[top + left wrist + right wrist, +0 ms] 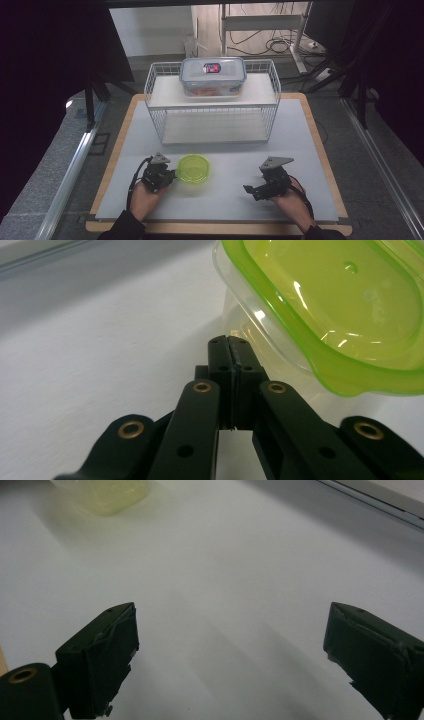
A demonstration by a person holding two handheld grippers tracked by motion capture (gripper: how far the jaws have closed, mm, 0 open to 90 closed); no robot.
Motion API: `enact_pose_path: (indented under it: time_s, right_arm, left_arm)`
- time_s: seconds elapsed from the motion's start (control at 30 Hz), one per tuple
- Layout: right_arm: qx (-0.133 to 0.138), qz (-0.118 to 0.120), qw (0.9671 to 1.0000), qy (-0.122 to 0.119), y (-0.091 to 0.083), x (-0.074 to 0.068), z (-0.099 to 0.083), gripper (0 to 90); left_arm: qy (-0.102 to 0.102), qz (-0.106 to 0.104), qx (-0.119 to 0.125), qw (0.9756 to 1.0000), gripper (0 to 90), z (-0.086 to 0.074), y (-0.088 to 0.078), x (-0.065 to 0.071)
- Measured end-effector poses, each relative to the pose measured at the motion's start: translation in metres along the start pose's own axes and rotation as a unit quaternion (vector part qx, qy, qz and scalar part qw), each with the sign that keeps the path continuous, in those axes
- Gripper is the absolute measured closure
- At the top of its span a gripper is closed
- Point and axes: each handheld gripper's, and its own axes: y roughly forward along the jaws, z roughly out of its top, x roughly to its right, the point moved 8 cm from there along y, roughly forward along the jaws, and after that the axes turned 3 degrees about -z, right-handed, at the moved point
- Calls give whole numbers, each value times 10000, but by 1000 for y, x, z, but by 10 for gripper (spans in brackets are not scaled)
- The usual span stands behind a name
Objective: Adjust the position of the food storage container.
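Two claws are mine, one in each hand, and the risk begins at the left; my left gripper (171, 176) has its jaws pressed together on nothing, its tips just beside the near wall of the green-lidded container (193, 169), which sits on the white table (225, 200) in front of the wire rack (212, 102); a nudge from closed tips could skate that light tub away or tip it, since nothing pins it; the lid (330, 310) overhangs my tips, so rising carelessly might lever it up; farther right, my right gripper (251, 190) rests spread wide and empty, well apart, too distant to steady anything.
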Motion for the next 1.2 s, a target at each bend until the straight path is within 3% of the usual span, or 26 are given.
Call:
enact_pose_path:
  time_s: [0.37, 0.67, 0.97, 1.2]
  right_arm:
    - [-8, 1, 10000, -15, 0, 1, -1, 69]
    - [-25, 5, 10000, 1, 0, 1, -1, 69]
    - [-2, 21, 10000, 12, -1, 2, -1, 73]
    - [30, 50, 10000, 22, -1, 2, 0, 74]
  left_arm:
    - [322, -297, -154, 9989, 895, 11, 20, 30]
    - [588, -491, -277, 9967, 894, 16, 33, 54]
    - [583, -249, -124, 9979, 828, 16, 19, 44]
    - [687, 100, 37, 9976, 684, 11, 2, 37]
